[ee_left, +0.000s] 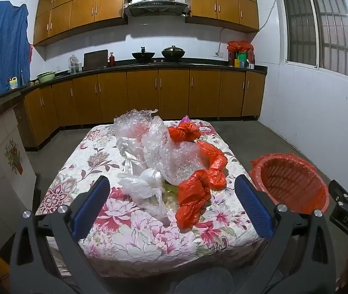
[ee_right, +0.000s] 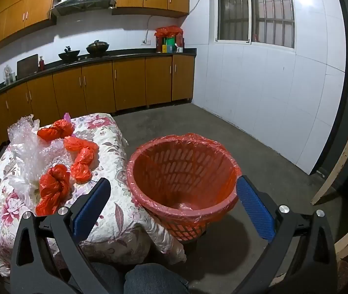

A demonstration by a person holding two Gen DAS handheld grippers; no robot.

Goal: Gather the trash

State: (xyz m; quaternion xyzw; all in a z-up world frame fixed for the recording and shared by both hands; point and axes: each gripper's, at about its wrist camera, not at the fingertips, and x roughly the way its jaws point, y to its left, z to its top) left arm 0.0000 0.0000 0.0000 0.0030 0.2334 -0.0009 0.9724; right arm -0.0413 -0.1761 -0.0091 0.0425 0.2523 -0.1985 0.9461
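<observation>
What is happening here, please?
A person holds two claws above a flowered table to collect trash. Both the left claw and the right claw are open and hold nothing. Knotted red bags, bubble wrap and a white bag lie on the table. The lined red basket stands beside it, almost empty.

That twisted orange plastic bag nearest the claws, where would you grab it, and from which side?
Grip the twisted orange plastic bag at its bunched upper knot, where it stands highest off the floral-cloth table. Come from above with the open left claw, fingers either side; the white plastic bag crowds its left.
</observation>
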